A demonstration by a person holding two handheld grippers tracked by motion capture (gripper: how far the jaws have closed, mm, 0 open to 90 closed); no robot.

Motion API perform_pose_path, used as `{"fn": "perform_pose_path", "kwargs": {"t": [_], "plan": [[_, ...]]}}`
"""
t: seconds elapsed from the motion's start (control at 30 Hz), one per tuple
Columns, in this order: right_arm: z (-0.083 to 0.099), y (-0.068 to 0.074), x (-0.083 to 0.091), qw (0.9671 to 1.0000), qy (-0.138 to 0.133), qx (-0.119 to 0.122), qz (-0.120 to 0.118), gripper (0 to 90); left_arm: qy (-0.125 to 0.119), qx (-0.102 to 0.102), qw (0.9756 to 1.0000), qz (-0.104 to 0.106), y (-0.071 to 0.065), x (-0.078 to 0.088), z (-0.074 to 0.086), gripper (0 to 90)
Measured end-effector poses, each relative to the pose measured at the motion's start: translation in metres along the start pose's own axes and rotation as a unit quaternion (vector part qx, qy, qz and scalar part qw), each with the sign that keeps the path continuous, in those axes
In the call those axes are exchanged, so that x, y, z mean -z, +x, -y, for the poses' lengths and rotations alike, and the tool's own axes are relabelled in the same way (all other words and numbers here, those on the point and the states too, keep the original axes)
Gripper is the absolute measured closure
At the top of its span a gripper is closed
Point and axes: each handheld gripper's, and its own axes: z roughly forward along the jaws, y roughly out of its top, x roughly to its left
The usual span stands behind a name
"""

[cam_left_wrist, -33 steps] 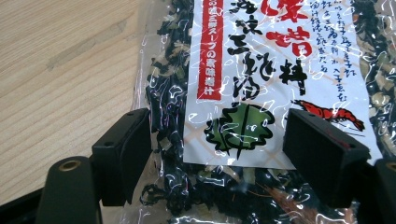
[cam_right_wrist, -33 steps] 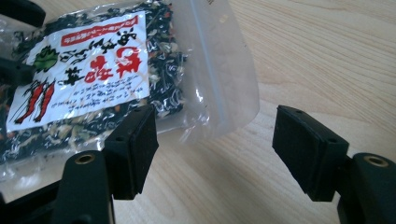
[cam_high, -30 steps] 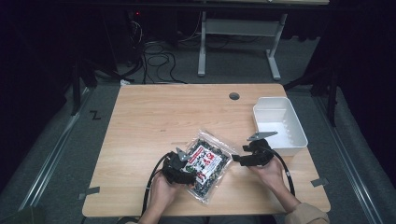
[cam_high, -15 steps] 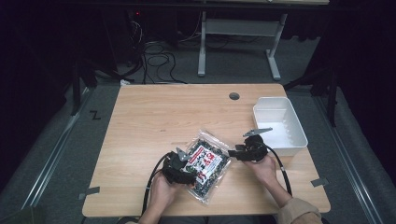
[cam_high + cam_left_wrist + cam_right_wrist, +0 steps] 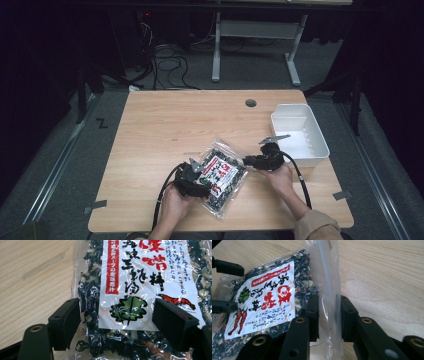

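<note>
Seaweed packet (image 5: 221,178) flat on table (image 5: 160,130), under left gripper (image 5: 116,320), jaws wide apart astride it. Right gripper (image 5: 329,315) jaws nearly together on clear edge flap, small gap visible. Risk: slick film may slip out when pulled.

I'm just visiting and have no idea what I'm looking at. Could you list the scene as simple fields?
Surface: light wooden table
Main item: clear plastic packet of dark dried seaweed with a white printed label
Container: white rectangular plastic bin, right of packet
Left claw: open, jaws astride packet
Right claw: jaws either side of packet's clear edge, narrow gap
</note>
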Motion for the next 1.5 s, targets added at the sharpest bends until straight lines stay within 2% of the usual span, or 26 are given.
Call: {"fn": "perform_pose_path", "kwargs": {"t": [0.07, 0.23, 0.4, 0.47, 0.5, 0.6, 0.8, 1.13, 1.43, 1.5], "plan": [[0.000, 0.000, 0.000, 1.0000, 0.002, 0.001, -0.006, 77.5, 0.000, 0.000, 1.0000, 0.001, 0.000, 0.000, 0.000, 23.1], [0.000, 0.002, -0.005, 0.9999, 0.013, 0.007, 0.002, 77.4, -0.002, -0.005, 1.0000, -0.003, -0.001, 0.000, -0.001, 22.9], [-0.001, 0.001, -0.008, 0.9998, 0.020, -0.006, -0.003, 79.8, -0.003, -0.006, 1.0000, -0.004, -0.001, -0.001, -0.001, 22.8], [-0.001, 0.001, -0.008, 0.9998, 0.019, -0.004, -0.004, 80.8, -0.003, -0.006, 1.0000, -0.003, -0.001, -0.001, -0.001, 22.8], [-0.002, 0.002, -0.007, 0.9998, 0.019, 0.005, -0.001, 81.7, -0.003, -0.005, 1.0000, -0.002, -0.001, -0.001, -0.001, 22.8], [-0.004, 0.002, -0.005, 0.9999, 0.012, 0.011, -0.002, 86.9, -0.002, 0.000, 1.0000, 0.001, 0.000, -0.001, -0.001, 22.8], [-0.005, 0.004, -0.001, 0.9997, 0.006, 0.022, 0.002, 89.5, -0.003, 0.005, 1.0000, 0.005, 0.001, -0.001, 0.000, 22.9], [-0.018, 0.014, 0.019, 0.9987, -0.025, 0.044, 0.005, 90.0, -0.017, 0.012, 0.9998, 0.002, 0.004, 0.005, -0.001, 23.9], [-0.032, 0.017, 0.046, 0.9968, -0.049, 0.058, 0.024, 90.0, -0.022, 0.023, 0.9995, -0.001, 0.009, 0.009, 0.000, 24.8], [-0.036, 0.018, 0.054, 0.9957, -0.056, 0.068, 0.030, 90.0, -0.021, 0.023, 0.9995, -0.001, 0.009, 0.009, 0.000, 25.0]]}}
